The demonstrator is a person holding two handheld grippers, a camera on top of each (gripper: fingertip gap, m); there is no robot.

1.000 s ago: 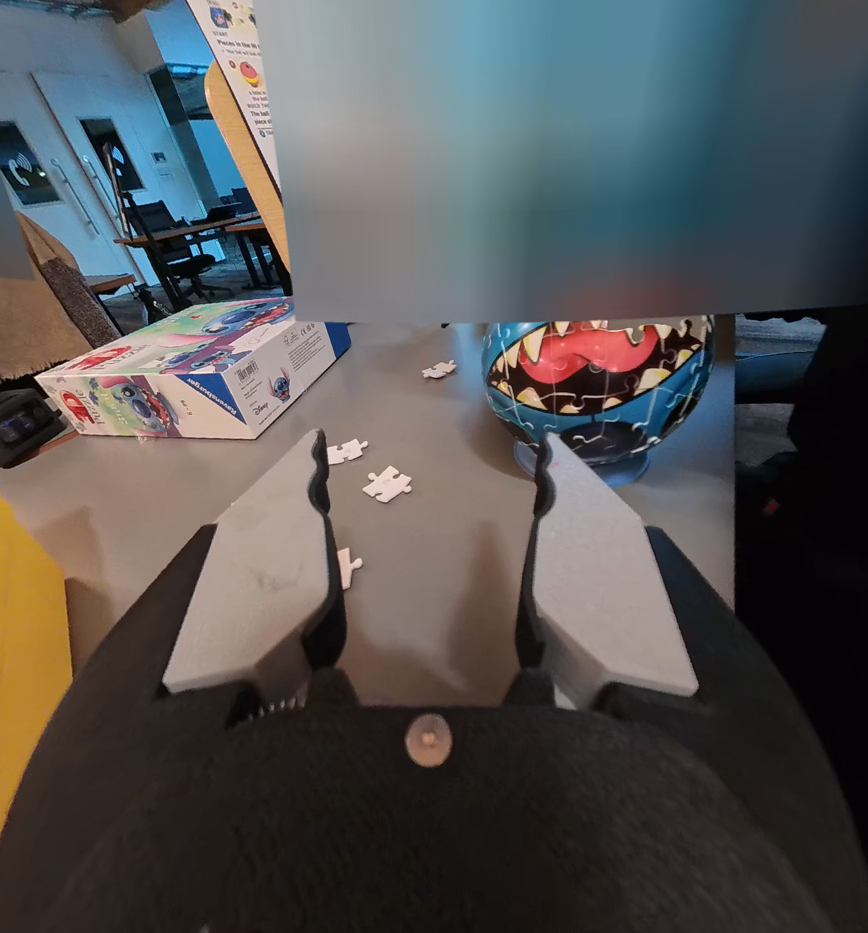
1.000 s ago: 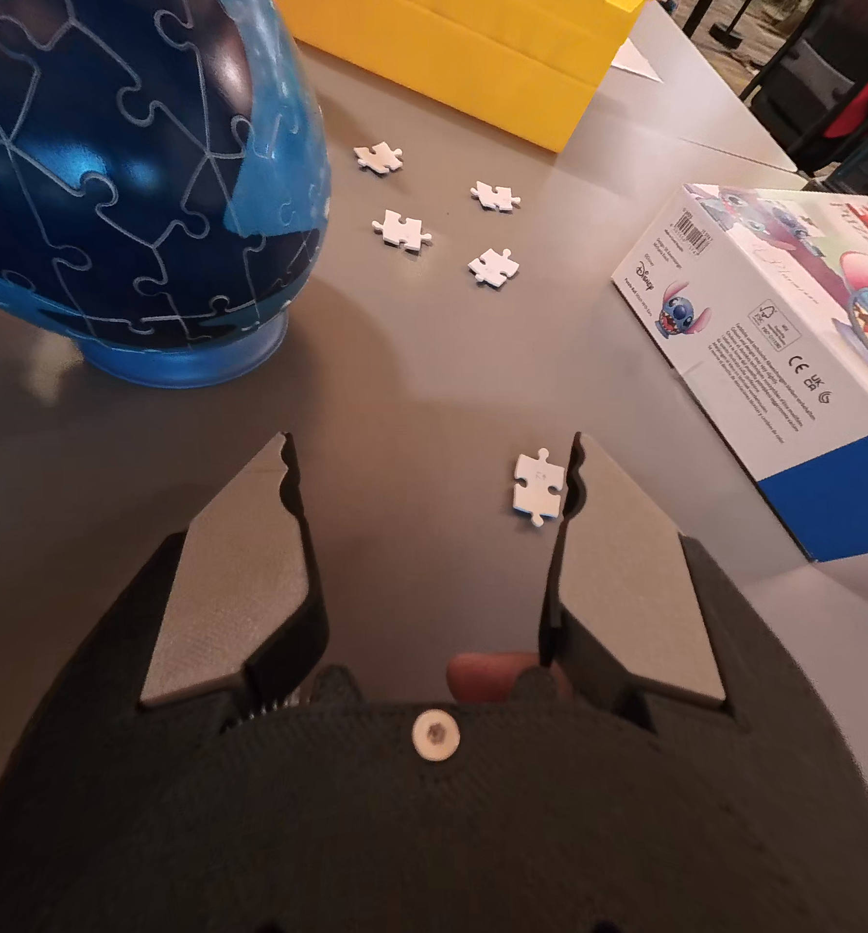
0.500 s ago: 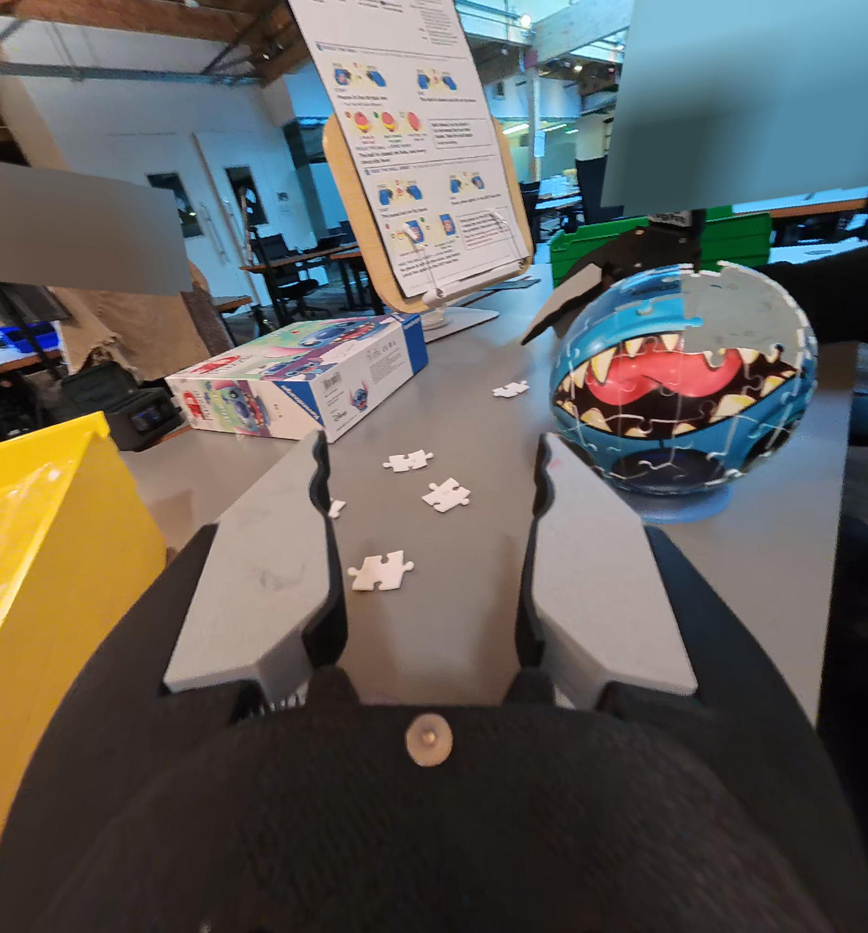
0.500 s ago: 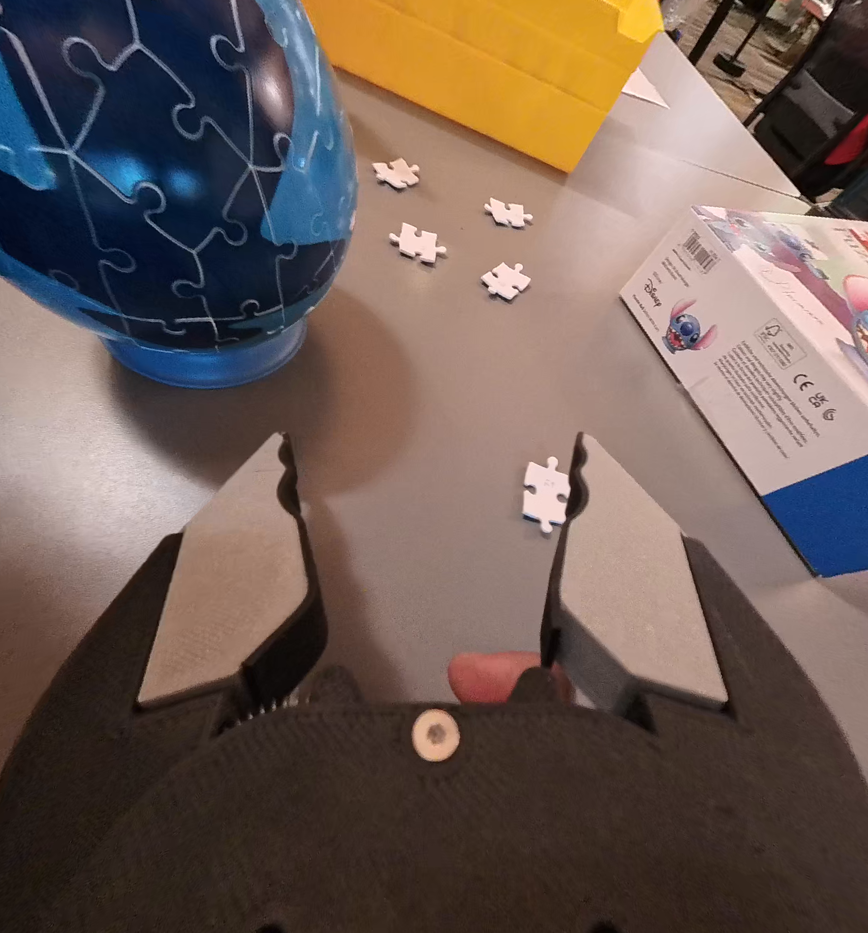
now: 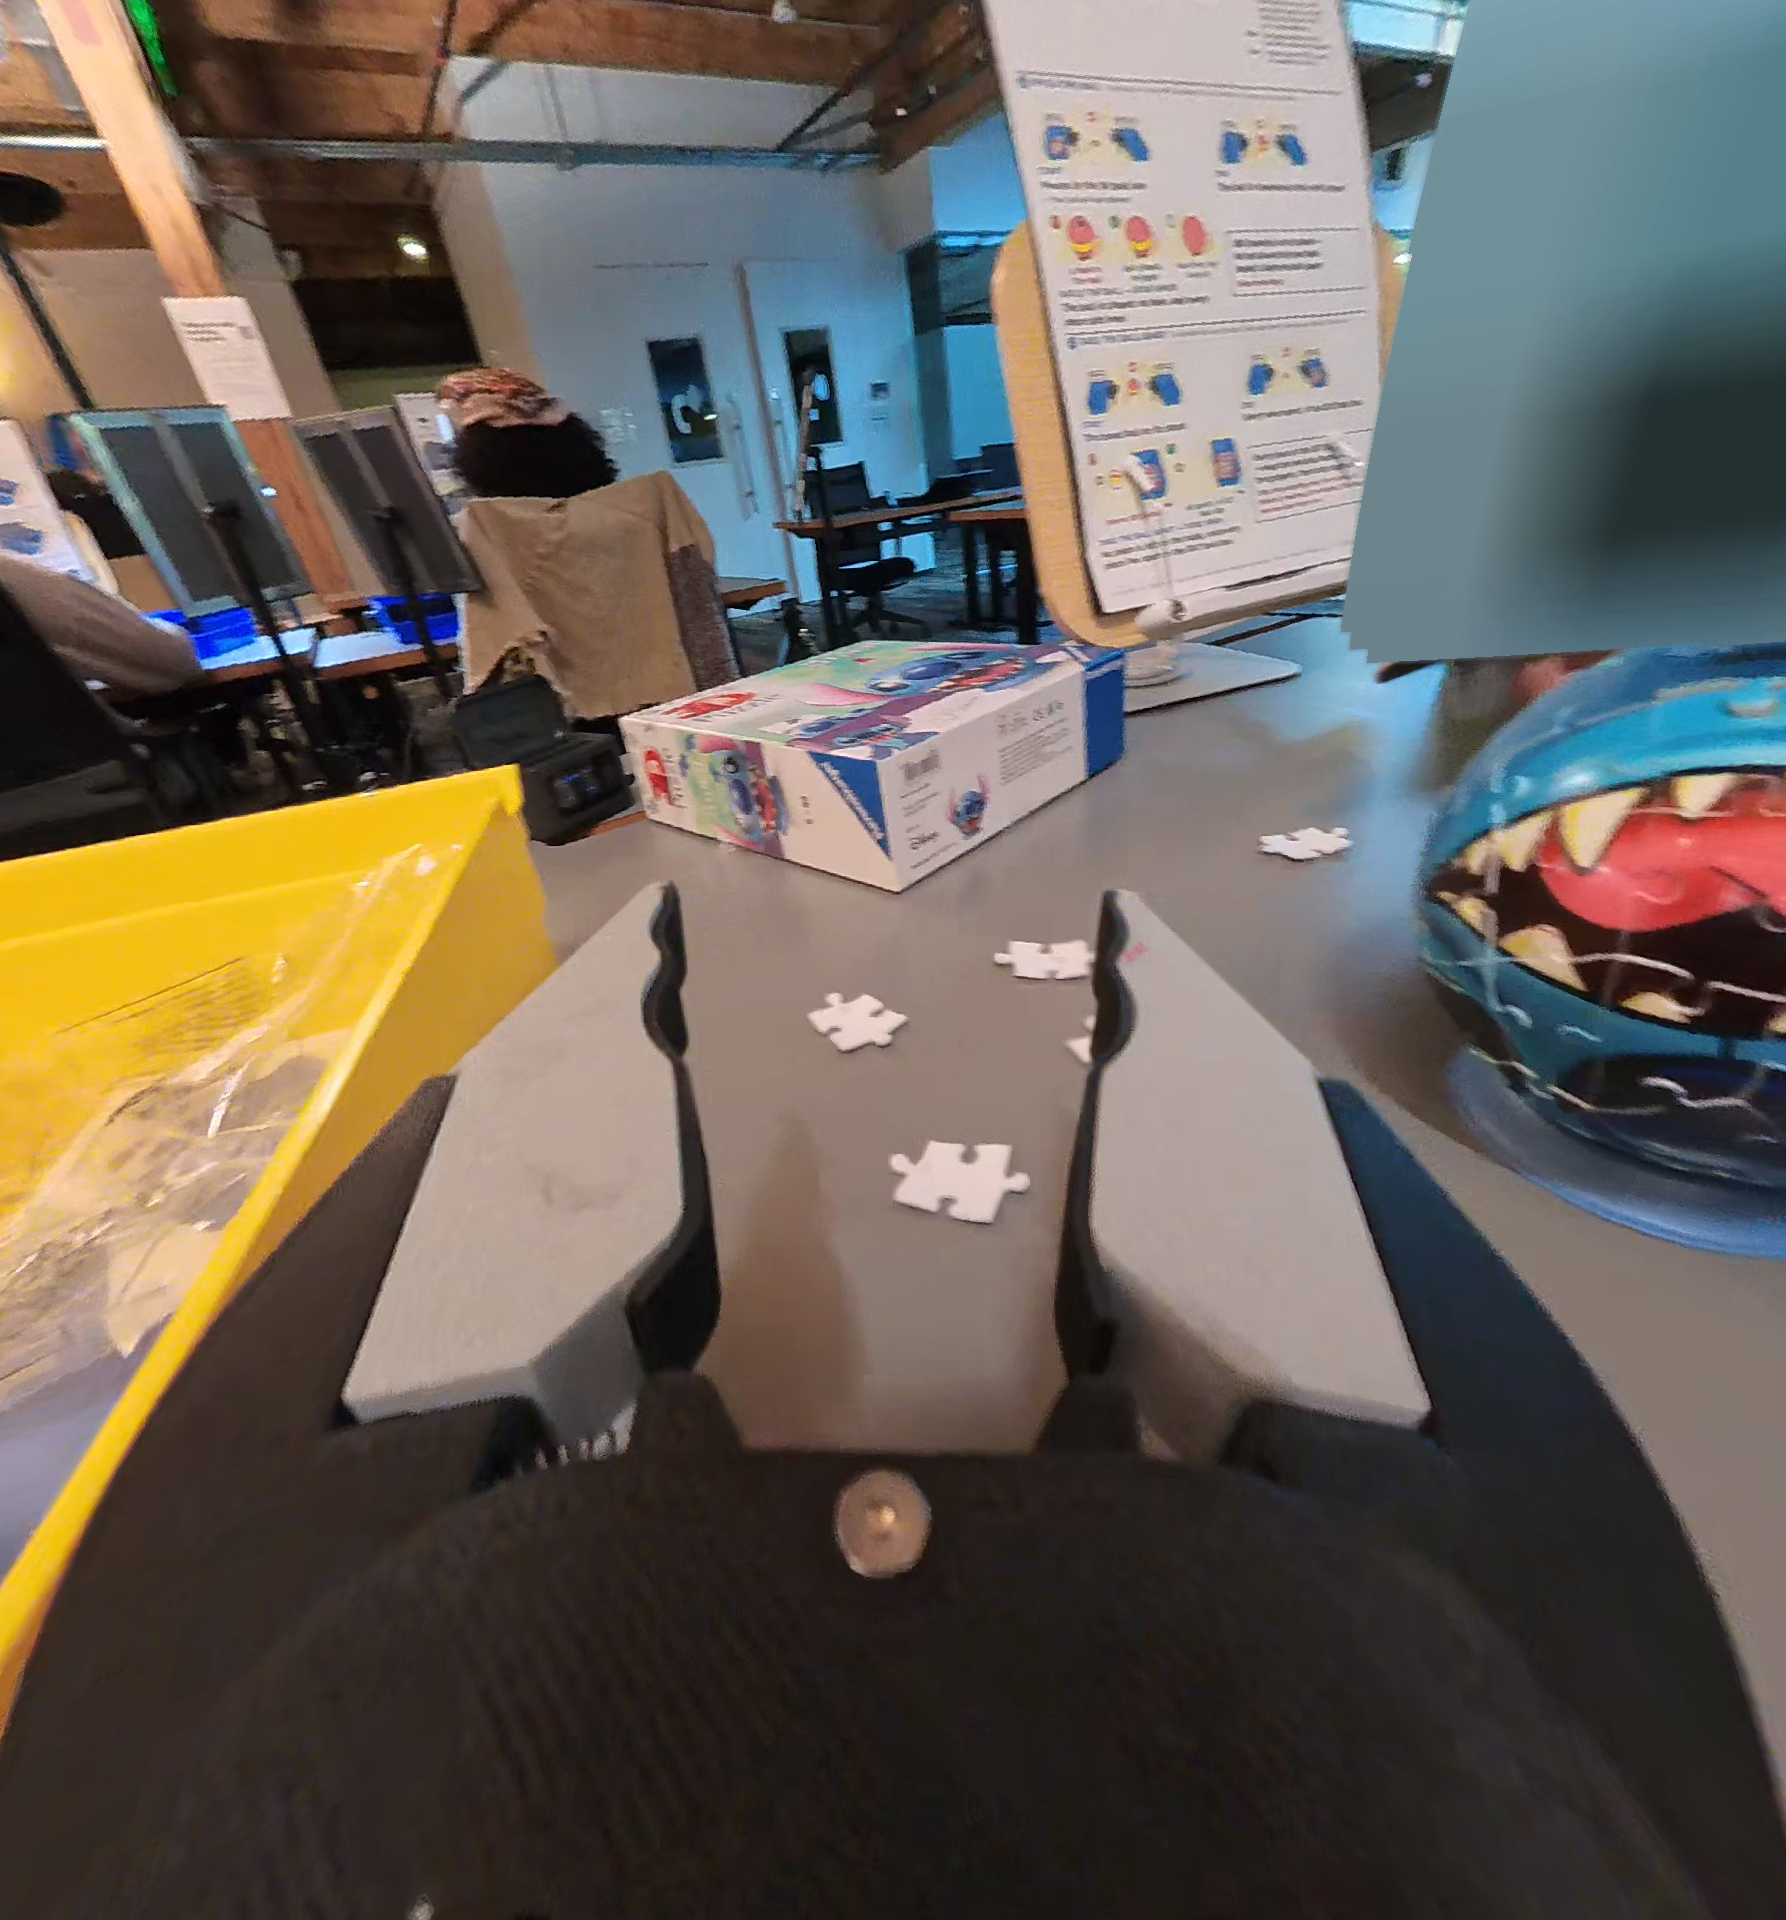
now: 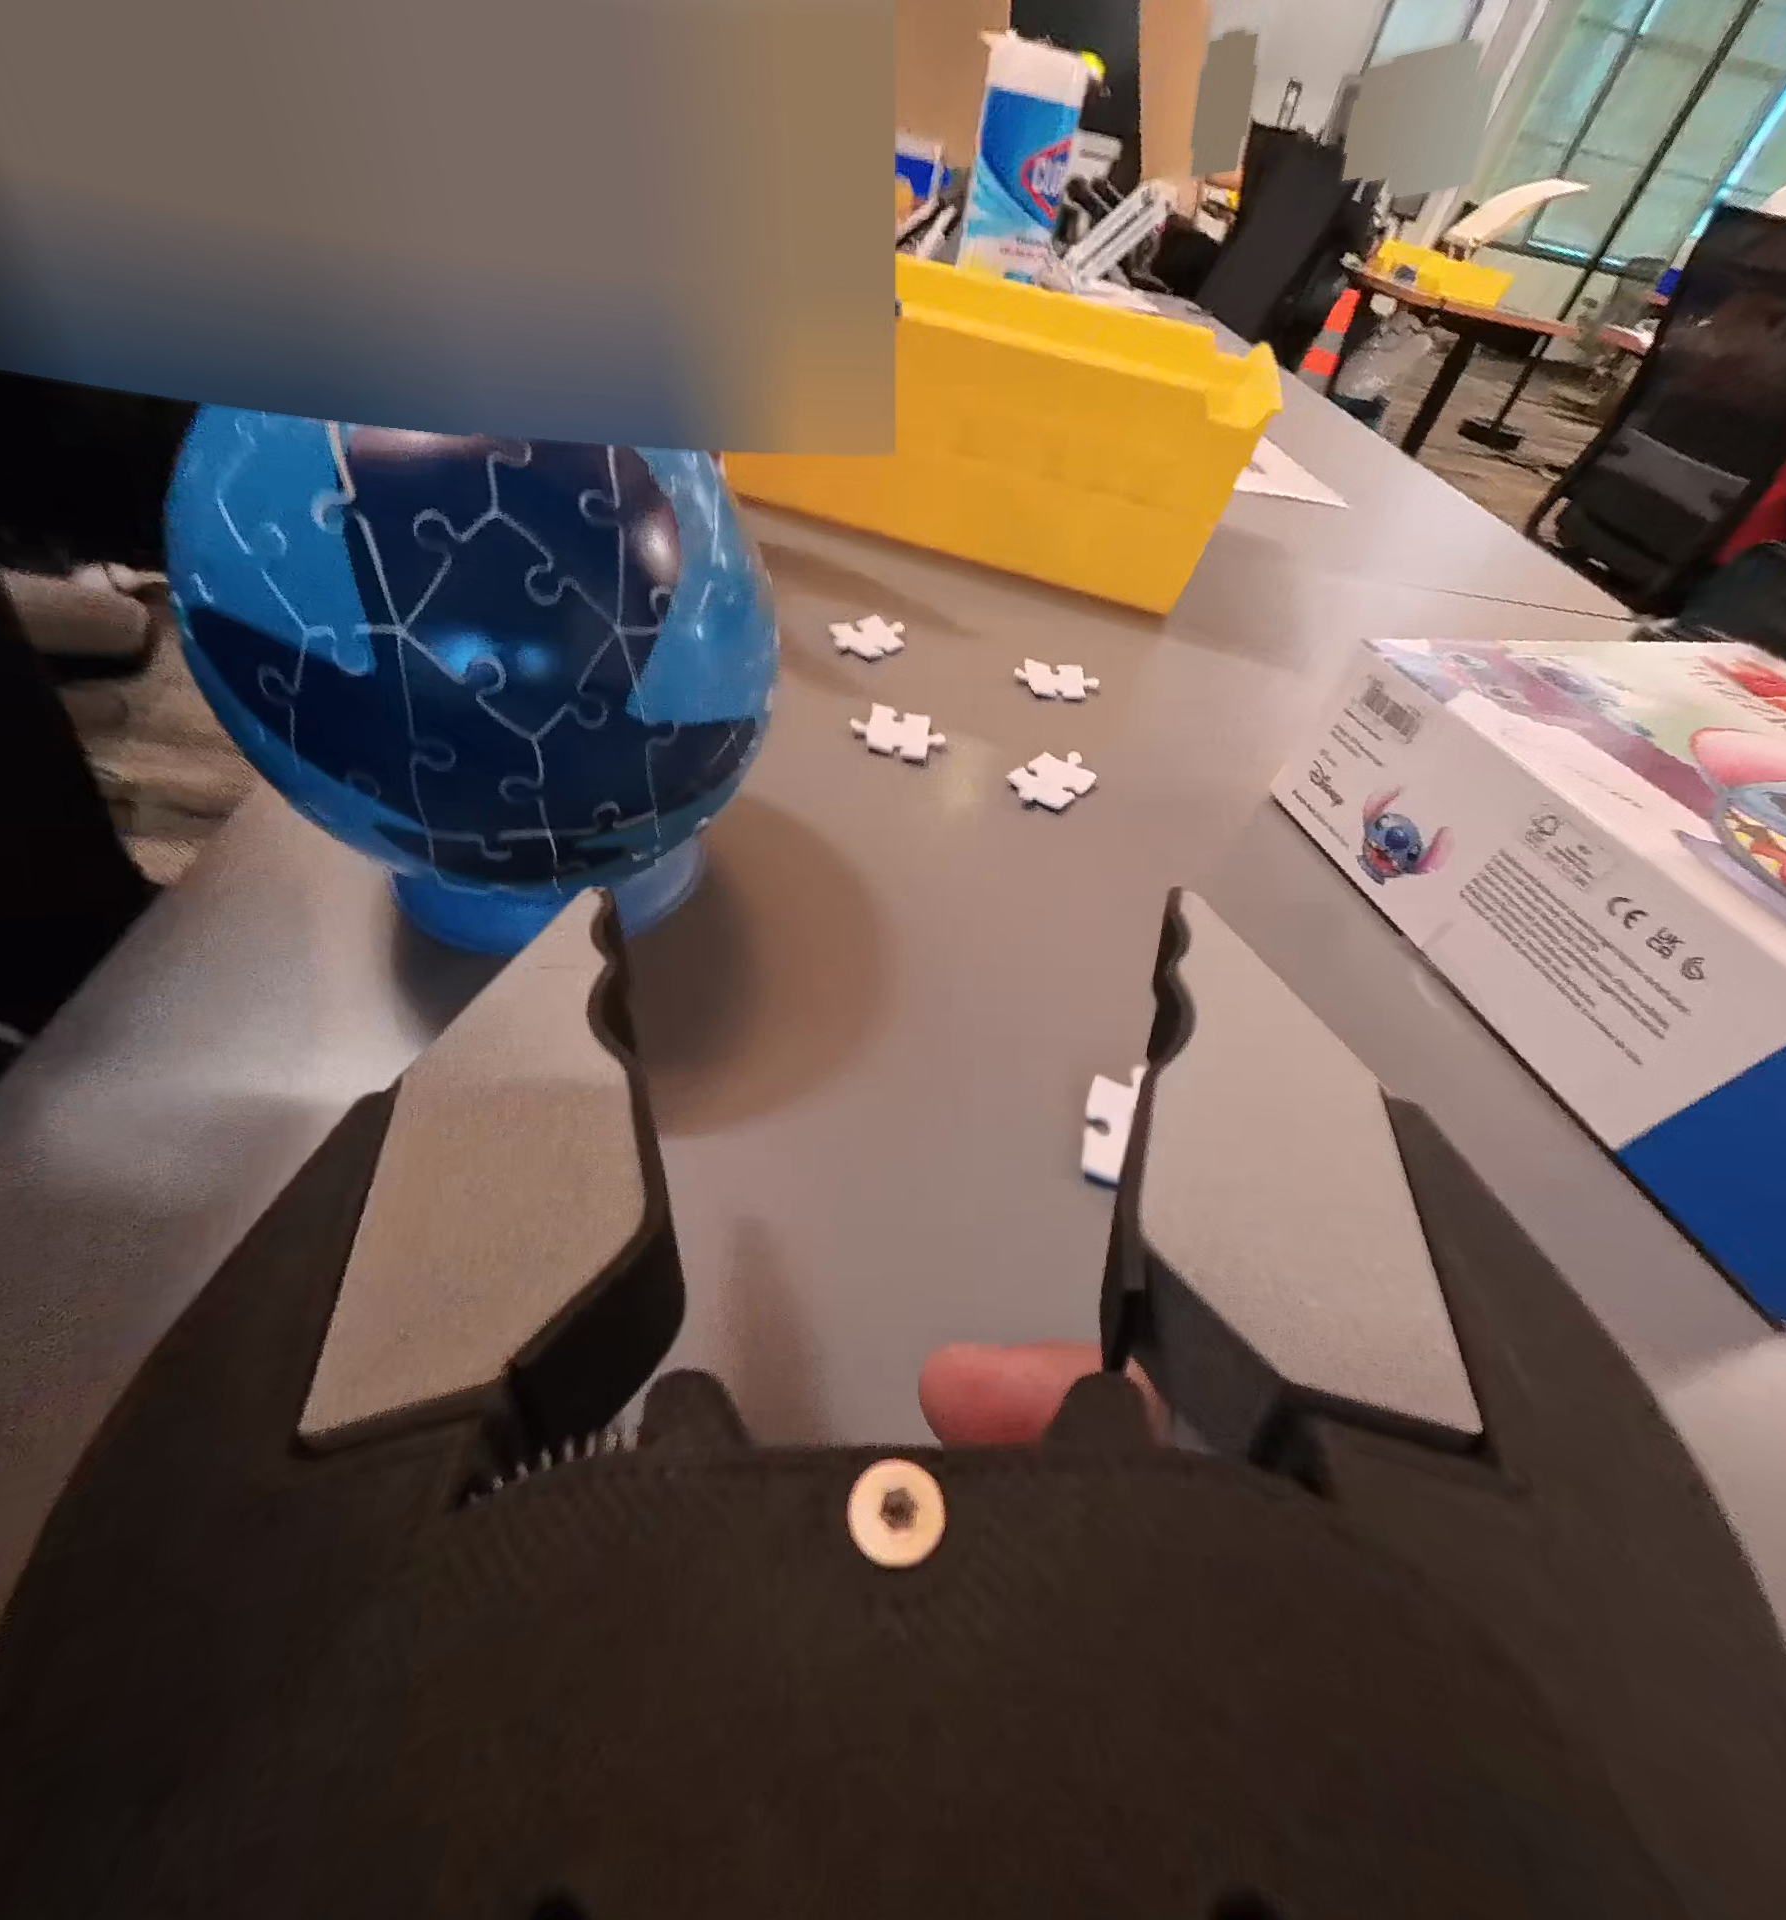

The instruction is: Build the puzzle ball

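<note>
The blue puzzle ball (image 5: 1647, 935) stands on its blue ring stand at the right of the left wrist view, its toothed red mouth showing. In the right wrist view the ball (image 6: 463, 675) shows its dark blue back at upper left. Several white loose pieces lie on the grey table (image 5: 1232, 790). My left gripper (image 5: 889, 935) is open and empty, with one piece (image 5: 956, 1179) between its fingers on the table and another (image 5: 856, 1020) beyond. My right gripper (image 6: 884, 935) is open and empty; a piece (image 6: 1112, 1127) lies against its right finger, partly hidden.
A puzzle box (image 5: 868, 769) lies flat past the pieces; it also shows at the right of the right wrist view (image 6: 1595, 894). A yellow bin (image 5: 193, 1039) with clear plastic stands at left. An instruction sheet on a stand (image 5: 1190, 312) is behind. Several pieces (image 6: 1050, 779) lie between ball and bin (image 6: 1024, 447). Spacing between my two grippers at the tips: around 30 centimeters.
Both grippers have drawn back and tilted up from the table. The left view has swung left, so the ball sits farther right and the yellow bin fills the left. Both stay open.
</note>
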